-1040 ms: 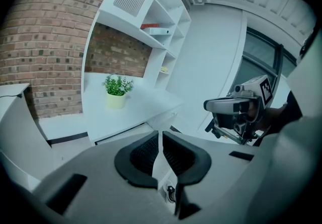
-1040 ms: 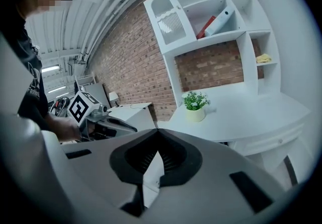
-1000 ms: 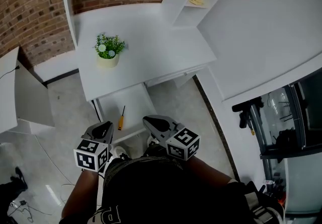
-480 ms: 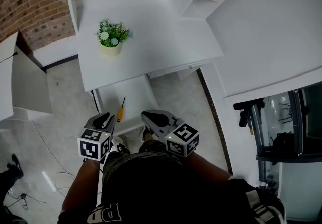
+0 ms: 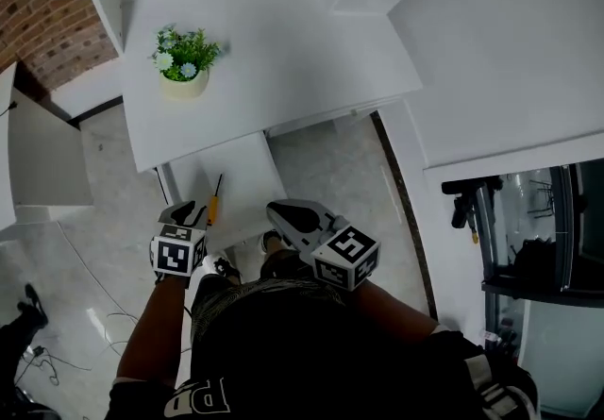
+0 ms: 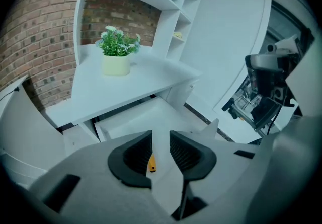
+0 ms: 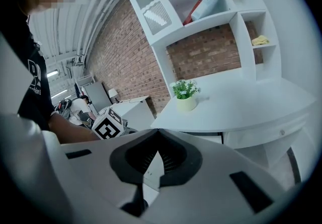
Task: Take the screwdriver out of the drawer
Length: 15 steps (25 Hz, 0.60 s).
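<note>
Orange-handled screwdriver untouched, seen between left claw jaws; just opened.

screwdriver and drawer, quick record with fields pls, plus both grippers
drawer: pulled out from under the desk
screwdriver: lying in the drawer, orange handle nearer the person
left gripper: open, jaws have just been opening; handle shows in the gap, not gripped
right gripper: shut, nothing held
on the desk: potted plant
</note>
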{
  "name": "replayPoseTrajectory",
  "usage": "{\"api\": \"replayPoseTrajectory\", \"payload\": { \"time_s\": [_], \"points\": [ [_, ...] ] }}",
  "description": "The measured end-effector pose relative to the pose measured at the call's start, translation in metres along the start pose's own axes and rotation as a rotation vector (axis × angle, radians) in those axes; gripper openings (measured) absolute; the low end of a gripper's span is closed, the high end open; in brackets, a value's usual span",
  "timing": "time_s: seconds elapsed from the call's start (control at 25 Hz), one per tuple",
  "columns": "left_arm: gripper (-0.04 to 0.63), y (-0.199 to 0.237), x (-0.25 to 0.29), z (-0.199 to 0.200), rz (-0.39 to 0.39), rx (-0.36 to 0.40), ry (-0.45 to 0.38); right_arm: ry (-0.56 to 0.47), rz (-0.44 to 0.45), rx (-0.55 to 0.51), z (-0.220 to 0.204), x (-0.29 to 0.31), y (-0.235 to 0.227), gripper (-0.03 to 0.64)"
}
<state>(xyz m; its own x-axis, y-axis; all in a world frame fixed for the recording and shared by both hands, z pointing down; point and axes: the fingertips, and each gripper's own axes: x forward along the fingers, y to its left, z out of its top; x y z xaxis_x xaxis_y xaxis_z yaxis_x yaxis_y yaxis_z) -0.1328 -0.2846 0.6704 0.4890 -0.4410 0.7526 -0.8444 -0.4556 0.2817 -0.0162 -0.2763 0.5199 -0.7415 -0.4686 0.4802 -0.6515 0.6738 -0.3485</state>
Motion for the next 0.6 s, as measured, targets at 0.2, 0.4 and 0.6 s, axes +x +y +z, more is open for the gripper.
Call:
{"api": "replayPoseTrajectory", "payload": {
  "time_s": [0.2,0.4,0.6],
  "points": [
    [0.121,0.009,0.038,-0.010,0.036,0.021,0.090,0.009,-0.003,0.042,-0.004,-0.005,-0.023,0.005],
    [0.124,0.019,0.077,-0.031,0.074,0.046,0.176,0.014,0.001,0.074,-0.009,-0.009,-0.038,0.005],
    [0.124,0.022,0.112,-0.051,0.072,0.056,0.228,0.014,-0.019,0.104,-0.012,-0.018,-0.053,0.005]
  ]
}}
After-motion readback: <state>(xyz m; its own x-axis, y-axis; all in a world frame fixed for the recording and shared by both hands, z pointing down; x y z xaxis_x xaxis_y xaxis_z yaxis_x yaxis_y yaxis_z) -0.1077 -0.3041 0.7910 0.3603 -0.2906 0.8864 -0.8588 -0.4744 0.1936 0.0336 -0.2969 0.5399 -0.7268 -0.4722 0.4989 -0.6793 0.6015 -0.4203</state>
